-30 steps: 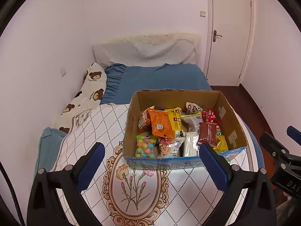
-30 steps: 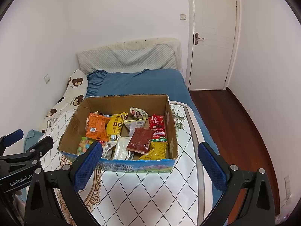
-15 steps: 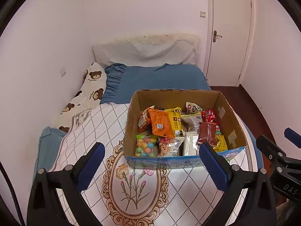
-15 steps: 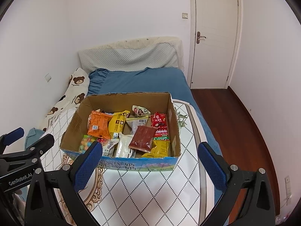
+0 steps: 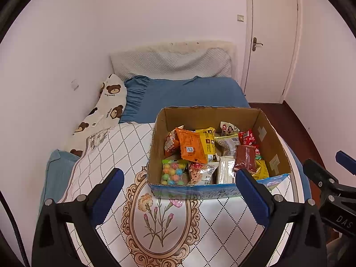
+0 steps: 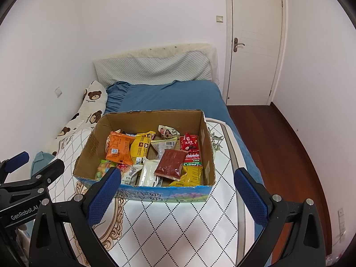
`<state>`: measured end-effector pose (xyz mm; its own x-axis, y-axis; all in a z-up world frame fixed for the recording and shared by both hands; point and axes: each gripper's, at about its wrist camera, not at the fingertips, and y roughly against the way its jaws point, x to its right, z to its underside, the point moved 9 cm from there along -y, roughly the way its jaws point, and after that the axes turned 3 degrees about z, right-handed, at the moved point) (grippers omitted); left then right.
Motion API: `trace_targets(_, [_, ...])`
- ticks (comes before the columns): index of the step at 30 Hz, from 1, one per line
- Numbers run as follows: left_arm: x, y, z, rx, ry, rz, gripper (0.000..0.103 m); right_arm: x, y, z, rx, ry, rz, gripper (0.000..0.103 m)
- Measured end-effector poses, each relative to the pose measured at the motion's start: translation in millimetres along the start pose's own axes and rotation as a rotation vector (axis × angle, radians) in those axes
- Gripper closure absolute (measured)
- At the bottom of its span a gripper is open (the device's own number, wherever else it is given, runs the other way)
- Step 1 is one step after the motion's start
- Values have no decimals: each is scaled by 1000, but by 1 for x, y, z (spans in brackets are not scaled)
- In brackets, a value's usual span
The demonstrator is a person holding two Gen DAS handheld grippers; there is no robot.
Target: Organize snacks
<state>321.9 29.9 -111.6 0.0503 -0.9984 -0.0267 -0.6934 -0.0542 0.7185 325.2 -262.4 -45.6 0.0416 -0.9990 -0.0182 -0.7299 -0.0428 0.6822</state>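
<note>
Box top open; walls block.

Both wrist views look down and forward over the foot of the bed toward the far wall and door, each framed by its own wide-spread jaws. Both share the box of snacks, near and central. The left view sits left of it, the right view right, and each catches the other gripper at its edge.

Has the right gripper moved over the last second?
Yes. The right gripper has edged forward toward the cardboard box, whose near edge now sits lower between its fingers; the door shifted too.
</note>
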Motion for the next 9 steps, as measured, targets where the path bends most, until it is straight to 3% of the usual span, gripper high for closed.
trace_targets(9, [-1, 3, 0, 6, 1, 0, 0, 0, 5, -2, 6, -2, 2, 0])
